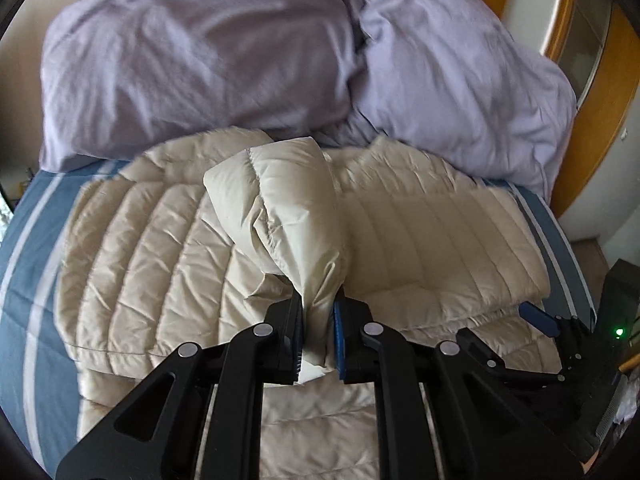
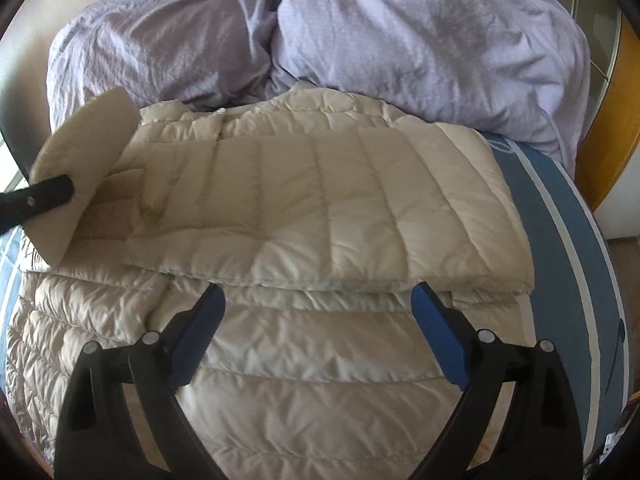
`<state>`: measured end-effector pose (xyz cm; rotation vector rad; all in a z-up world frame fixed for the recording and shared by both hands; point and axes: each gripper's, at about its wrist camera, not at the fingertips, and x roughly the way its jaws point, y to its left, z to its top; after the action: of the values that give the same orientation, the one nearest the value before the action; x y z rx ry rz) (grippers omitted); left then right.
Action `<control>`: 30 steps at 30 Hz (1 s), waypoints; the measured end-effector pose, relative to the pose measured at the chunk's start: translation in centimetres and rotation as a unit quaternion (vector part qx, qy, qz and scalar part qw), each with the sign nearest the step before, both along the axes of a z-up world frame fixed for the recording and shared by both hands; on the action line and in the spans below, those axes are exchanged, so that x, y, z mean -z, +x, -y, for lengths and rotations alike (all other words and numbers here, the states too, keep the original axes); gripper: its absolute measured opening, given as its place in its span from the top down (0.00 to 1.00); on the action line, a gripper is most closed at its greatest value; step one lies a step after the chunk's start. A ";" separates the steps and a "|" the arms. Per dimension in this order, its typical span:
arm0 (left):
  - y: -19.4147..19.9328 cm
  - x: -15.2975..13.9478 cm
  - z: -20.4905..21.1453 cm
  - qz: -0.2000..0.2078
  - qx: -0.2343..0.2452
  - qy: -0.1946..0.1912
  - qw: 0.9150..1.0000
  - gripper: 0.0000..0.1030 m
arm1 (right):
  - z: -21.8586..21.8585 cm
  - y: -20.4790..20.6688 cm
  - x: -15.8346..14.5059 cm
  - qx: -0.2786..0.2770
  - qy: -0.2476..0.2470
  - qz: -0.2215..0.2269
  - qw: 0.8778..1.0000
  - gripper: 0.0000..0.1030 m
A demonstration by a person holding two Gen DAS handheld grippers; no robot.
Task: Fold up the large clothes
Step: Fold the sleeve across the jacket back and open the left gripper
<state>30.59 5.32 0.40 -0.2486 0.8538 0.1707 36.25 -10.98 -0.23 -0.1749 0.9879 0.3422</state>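
On the blue striped bed (image 1: 24,280), left gripper (image 1: 318,332) clamps the puffer jacket's (image 2: 320,208) sleeve (image 1: 288,200) and should lay it flat across, while right gripper (image 2: 318,336) hangs wide, empty.

So the bed (image 2: 560,216) has a blue cover with pale stripes. A cream quilted jacket (image 2: 304,208) lies spread on it, with a rumpled lilac duvet (image 2: 400,40) bunched up behind, touching it.

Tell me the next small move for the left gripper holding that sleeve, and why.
Probably carry the sleeve across and lay it on the jacket. The left gripper is shut on its cuff, raised above the body, while the opposite side is already folded flat over it.
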 end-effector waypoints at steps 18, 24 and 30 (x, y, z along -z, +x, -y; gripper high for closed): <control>-0.7 -1.0 -0.7 0.008 -0.021 0.025 0.999 0.45 | 1.5 0.0 0.3 0.010 0.008 -0.006 1.000 0.09; -1.8 -0.1 -4.4 0.005 -0.078 0.012 0.997 0.45 | 1.8 -0.2 0.2 0.008 0.011 -0.005 1.000 0.09; -2.1 0.4 -5.8 -0.003 -0.097 0.011 0.995 0.45 | 1.6 -0.1 0.3 0.008 0.012 -0.006 1.000 0.09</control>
<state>28.54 11.09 -0.03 -0.3110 0.8330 0.3611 36.17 -12.59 -0.52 -0.1434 0.9971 0.3406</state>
